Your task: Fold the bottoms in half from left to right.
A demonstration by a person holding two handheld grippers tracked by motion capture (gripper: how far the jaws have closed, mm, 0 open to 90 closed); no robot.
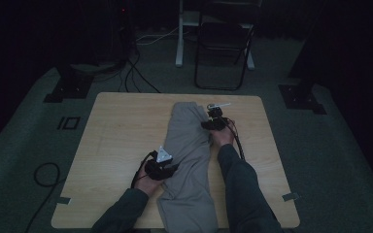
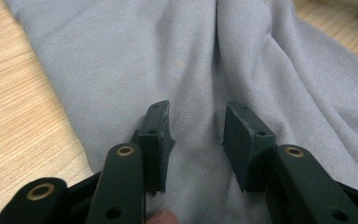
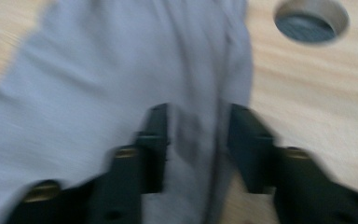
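— While your left gripper (image 2: 196,140) rests on the near-left edge of the cloth (image 1: 189,155), its jaws stand apart with nothing pinched; why?

— You're pinning it flat, I judge, so the far end can be worked.

— And your right gripper (image 3: 196,140)?

— Jaws apart astride a ridge at the far-right edge; blur hides any pinch. Cloth: grey, creased, lying lengthwise mid-table (image 1: 116,126), overhanging the near edge.

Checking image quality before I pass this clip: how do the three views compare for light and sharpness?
High view: dim, room nearly black, table and grey garment legible. Left gripper view: bright, sharp on the left gripper and the weave. Right gripper view: bright, motion-smeared; right gripper edges and table hole soft.
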